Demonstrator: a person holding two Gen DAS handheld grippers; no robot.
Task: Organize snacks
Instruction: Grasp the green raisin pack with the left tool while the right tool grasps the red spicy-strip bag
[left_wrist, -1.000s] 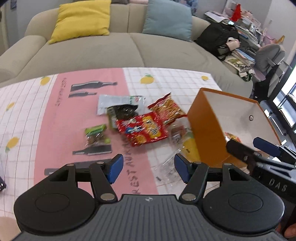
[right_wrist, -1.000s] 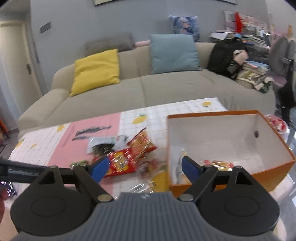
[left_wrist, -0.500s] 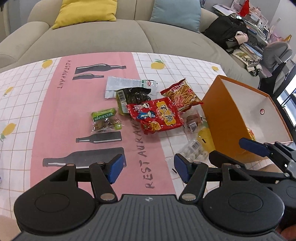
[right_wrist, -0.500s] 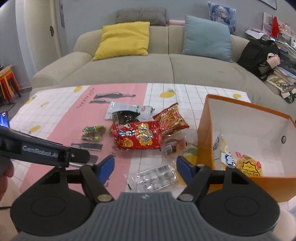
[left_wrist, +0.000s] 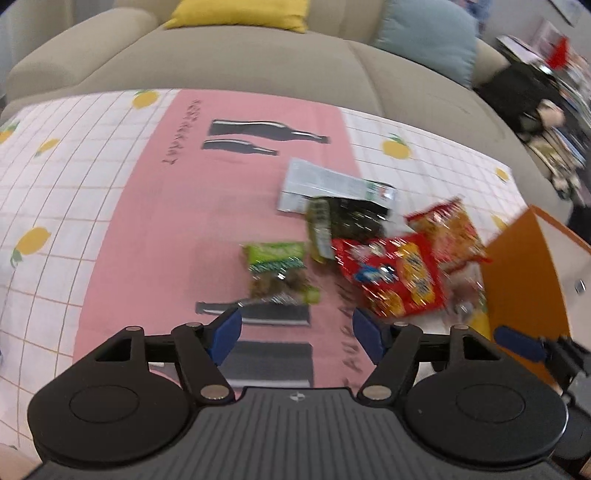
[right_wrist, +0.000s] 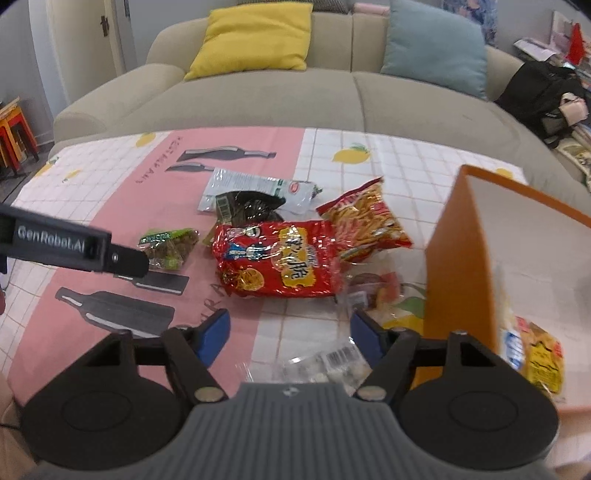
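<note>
My left gripper (left_wrist: 296, 329) has just spread wider, empty, near the green snack packet (left_wrist: 277, 272); my right gripper (right_wrist: 288, 331) gapes empty, having just opened further, over the clear packet (right_wrist: 320, 365) left of the orange box (right_wrist: 460, 266).

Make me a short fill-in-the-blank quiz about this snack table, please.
1. The orange box stands to the ____ of the snack pile.
2. The big red packet lies on the ____, not in the box.
3. The small green packet lies on the ____ stripe of the tablecloth.
4. Both the left gripper and the right gripper have ____ jaws, holding nothing.

Missing words: right; tablecloth; pink; open
</note>
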